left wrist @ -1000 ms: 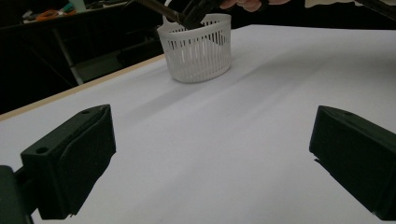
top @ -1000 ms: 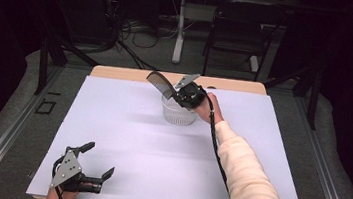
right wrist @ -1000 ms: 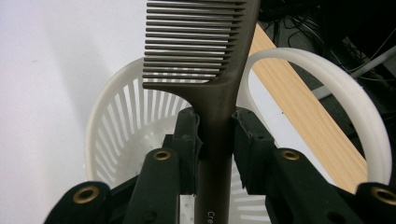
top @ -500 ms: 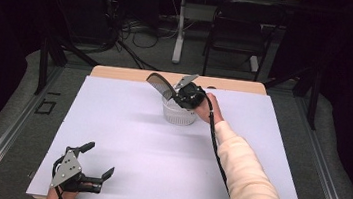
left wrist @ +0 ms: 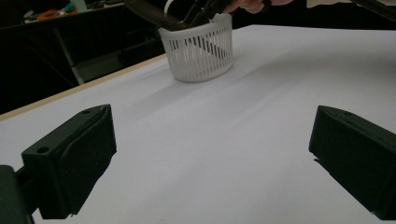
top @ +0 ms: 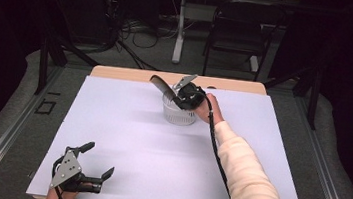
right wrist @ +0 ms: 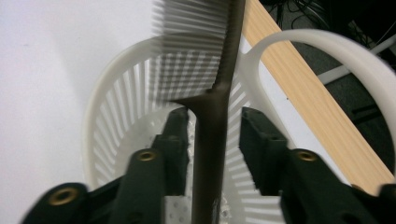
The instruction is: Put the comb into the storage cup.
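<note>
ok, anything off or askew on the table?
Only the black comb: it leans out over the white basket's rim instead of sitting inside, between the right tool's jaws. Nothing spilled or damaged.

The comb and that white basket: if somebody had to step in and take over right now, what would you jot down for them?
Right gripper: over the white basket at the table's far edge, jaws either side of the dark comb, with a gap showing on its right side, so the grip looks loose.
Comb: its handle end is down in the basket, its teeth stick out above the rim.
Left gripper: open, empty, resting near the front left corner.
Done: the comb is in the basket.
Left: probably open fully and draw back.
</note>
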`<action>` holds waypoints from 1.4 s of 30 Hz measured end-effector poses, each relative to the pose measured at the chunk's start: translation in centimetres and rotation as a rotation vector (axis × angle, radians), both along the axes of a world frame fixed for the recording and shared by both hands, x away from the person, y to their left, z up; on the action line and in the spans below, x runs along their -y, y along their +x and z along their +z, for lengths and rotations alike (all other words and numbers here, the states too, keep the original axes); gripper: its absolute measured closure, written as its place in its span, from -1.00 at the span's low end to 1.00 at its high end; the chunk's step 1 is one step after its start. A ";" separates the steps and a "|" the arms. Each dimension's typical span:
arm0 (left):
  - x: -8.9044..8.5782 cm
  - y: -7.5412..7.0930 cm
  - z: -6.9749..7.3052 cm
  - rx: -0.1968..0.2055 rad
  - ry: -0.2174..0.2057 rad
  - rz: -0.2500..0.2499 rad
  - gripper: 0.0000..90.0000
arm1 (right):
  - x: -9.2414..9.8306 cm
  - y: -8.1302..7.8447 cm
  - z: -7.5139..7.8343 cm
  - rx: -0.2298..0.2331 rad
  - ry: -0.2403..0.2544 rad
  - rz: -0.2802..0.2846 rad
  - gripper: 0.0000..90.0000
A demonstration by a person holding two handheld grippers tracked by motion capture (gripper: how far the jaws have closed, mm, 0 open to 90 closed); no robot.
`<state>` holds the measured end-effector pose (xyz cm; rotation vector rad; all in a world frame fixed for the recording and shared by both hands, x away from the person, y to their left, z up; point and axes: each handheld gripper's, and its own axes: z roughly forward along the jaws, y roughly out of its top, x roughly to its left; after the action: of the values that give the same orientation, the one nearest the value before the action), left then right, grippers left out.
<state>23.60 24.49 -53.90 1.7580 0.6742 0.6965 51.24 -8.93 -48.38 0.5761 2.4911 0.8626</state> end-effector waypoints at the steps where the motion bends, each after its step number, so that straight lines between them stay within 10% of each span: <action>1: 0.0 0.0 0.0 0.000 0.000 0.001 -0.99 | 0.1 -0.1 0.1 -0.004 0.011 -0.014 0.21; 18: 0.1 0.0 0.0 -0.001 0.004 0.000 -0.99 | 2.1 -2.0 2.7 -0.063 0.117 -0.019 -0.66; 42: 0.0 -0.1 0.0 -0.005 0.003 0.005 -0.99 | 3.6 -5.6 4.0 -0.126 0.152 0.021 -1.00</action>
<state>23.47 24.48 -53.92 1.7616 0.6818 0.6974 45.67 -12.55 -44.42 0.6756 2.5626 1.0613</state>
